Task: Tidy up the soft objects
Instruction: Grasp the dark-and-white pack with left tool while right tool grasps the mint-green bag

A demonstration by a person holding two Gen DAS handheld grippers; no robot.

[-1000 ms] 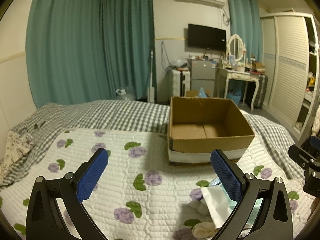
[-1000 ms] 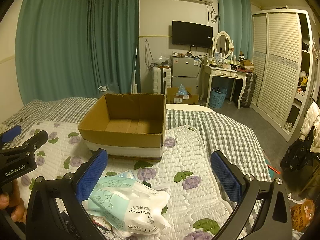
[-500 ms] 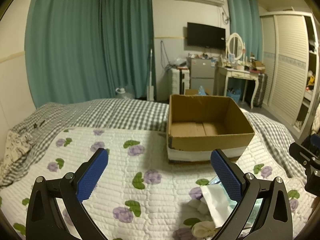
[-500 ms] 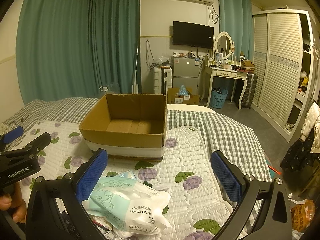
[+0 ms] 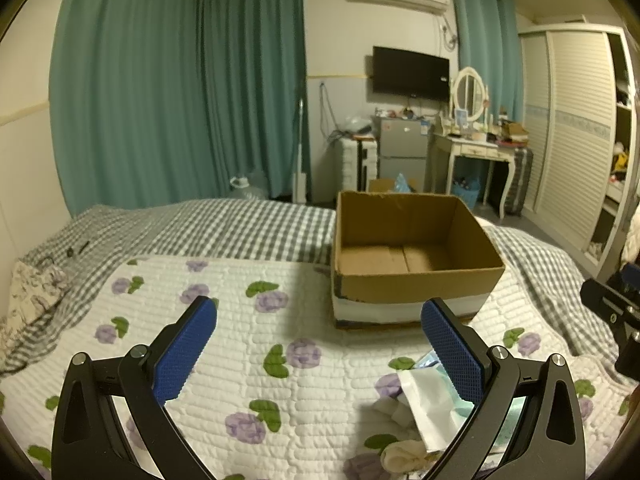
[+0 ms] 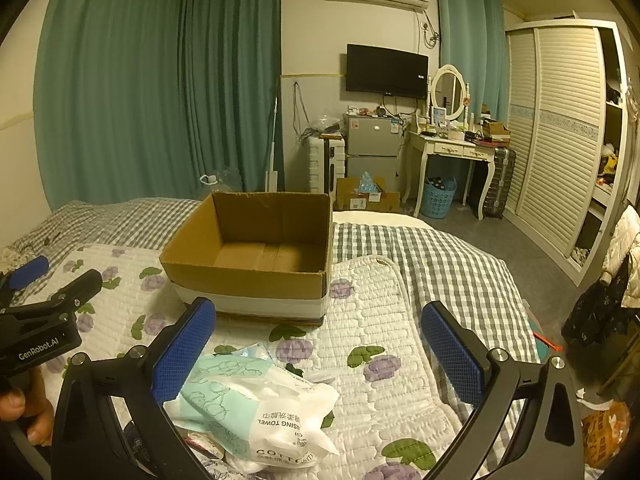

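Note:
An open, empty cardboard box [image 5: 412, 256] stands on the floral quilt [image 5: 248, 344]; it also shows in the right wrist view [image 6: 256, 252]. A white-and-teal cotton towel pack [image 6: 256, 412] lies on the quilt near the front, partly behind my right gripper's left finger; in the left wrist view the pack [image 5: 436, 404] sits by a small cream roll of cloth [image 5: 404, 454]. My left gripper [image 5: 318, 344] is open and empty above the quilt. My right gripper [image 6: 318, 344] is open and empty, above and just behind the pack.
The bed has a grey checked cover [image 6: 432, 256] under the quilt. Beyond the bed are a dressing table [image 6: 452, 152], a small fridge [image 6: 370, 144], a blue basket [image 6: 438, 196] and a slatted wardrobe [image 6: 560, 128]. Teal curtains [image 5: 168, 92] hang behind.
Both grippers have drifted very slightly; the box sits marginally higher in the left wrist view. Nothing was gripped or released.

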